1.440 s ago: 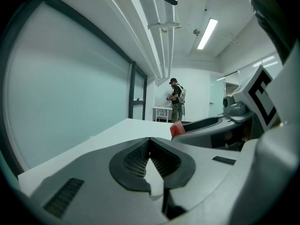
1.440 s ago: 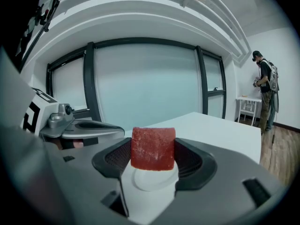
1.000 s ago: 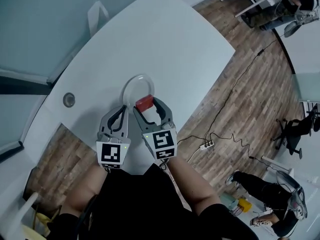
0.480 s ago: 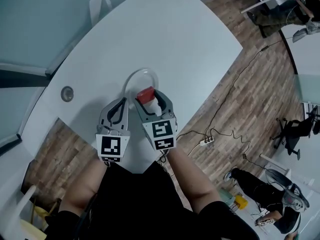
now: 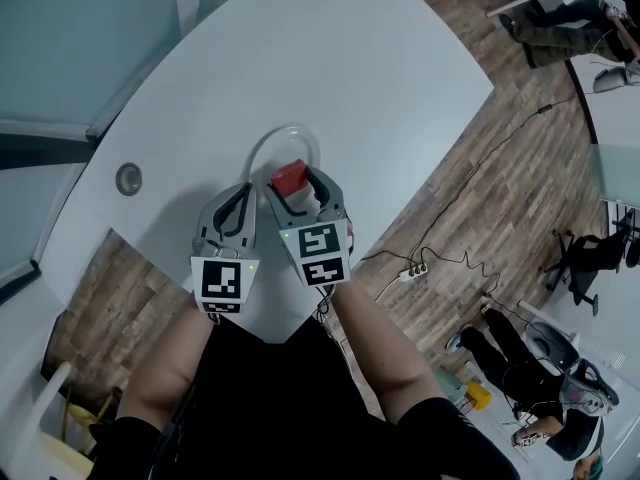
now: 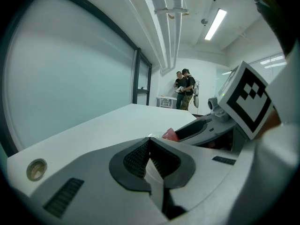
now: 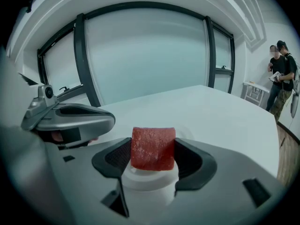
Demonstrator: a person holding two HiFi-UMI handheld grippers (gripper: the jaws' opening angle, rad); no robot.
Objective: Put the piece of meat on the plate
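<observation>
A red cube of meat is clamped between the jaws of my right gripper, which is shut on it. In the right gripper view the meat fills the gap between the dark pads. It hangs over the near right part of a clear round plate on the white table. My left gripper is close beside it on the left, shut and holding nothing. From the left gripper view, a corner of the meat shows past the shut tips of the left gripper.
A round metal grommet sits in the table to the left. The table's curved edge runs close on the right, above a wood floor with a cable and power strip. Two people stand far off by a wall.
The right gripper has edged slightly forward over the plate with the meat still clamped. The left gripper has stayed shut alongside it.
</observation>
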